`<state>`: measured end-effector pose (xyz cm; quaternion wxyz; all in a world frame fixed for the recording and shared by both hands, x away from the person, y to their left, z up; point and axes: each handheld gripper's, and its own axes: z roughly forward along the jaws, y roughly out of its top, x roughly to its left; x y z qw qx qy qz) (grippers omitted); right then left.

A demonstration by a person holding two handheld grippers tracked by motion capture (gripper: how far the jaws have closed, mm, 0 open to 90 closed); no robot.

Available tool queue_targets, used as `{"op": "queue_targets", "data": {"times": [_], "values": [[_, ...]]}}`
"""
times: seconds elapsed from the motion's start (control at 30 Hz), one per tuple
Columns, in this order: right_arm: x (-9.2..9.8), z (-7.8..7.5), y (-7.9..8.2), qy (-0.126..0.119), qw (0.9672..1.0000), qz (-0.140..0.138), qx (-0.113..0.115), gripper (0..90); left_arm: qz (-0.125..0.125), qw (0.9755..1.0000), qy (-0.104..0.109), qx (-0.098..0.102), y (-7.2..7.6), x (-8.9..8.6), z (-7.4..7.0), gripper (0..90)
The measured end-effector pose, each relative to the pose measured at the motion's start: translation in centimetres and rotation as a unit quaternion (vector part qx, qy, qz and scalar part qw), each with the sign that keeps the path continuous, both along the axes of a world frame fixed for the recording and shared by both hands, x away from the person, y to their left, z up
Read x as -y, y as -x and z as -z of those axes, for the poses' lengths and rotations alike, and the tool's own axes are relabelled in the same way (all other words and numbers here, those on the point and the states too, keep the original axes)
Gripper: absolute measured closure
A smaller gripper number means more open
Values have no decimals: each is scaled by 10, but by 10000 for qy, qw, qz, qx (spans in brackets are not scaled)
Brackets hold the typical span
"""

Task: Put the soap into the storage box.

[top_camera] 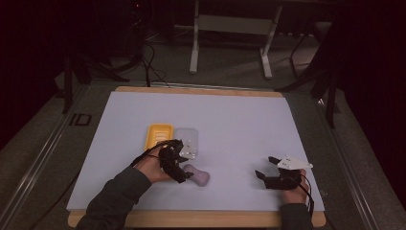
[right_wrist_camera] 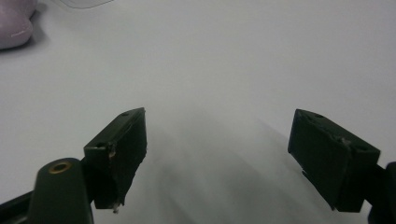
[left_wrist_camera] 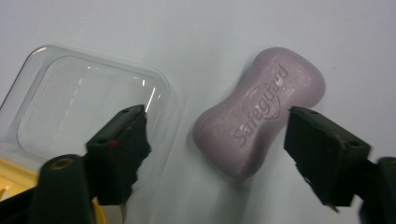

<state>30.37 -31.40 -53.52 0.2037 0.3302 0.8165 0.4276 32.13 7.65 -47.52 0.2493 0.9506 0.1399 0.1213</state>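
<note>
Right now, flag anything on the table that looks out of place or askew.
The purple soap bar lies bare on the white table, at an angle beside the clear lid, not in the yellow dish. Nothing looks spilled or damaged.

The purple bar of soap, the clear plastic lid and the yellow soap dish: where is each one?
Purple bar of soap (left_wrist_camera: 259, 123), left gripper view: on its stamped top face.
Clear plastic lid (left_wrist_camera: 79, 100), left gripper view: on its flat middle panel.
Yellow soap dish (top_camera: 159, 134), high view: on its ribbed inside.
</note>
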Motion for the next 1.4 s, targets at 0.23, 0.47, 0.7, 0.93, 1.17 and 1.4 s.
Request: {"op": "queue_targets", "data": {"times": [0.23, 0.47, 0.7, 0.93, 1.17, 1.4], "values": [[0, 0, 0, -2, 10000, -3, -1, 192, 21, 9998, -188, 48, -2, 9, 3, 138], [0, 0, 0, 5, 10000, -8, 2, 192, 138, 9996, -227, -101, -3, 13, 7, 159], [0, 0, 0, 10, 10000, -4, -2, 192, 316, 9991, -273, -124, 0, 20, 10, 153], [0, 0, 0, 6, 10000, -13, 0, 192, 525, 9973, -474, -201, 2, 32, 16, 155], [0, 0, 0, 1, 10000, -14, -1, 190, 544, 9963, -626, -214, 0, 40, 20, 159], [0, 0, 0, 4, 10000, -14, 0, 190, 386, 9968, -603, -360, -9, 42, 20, 227]]}}
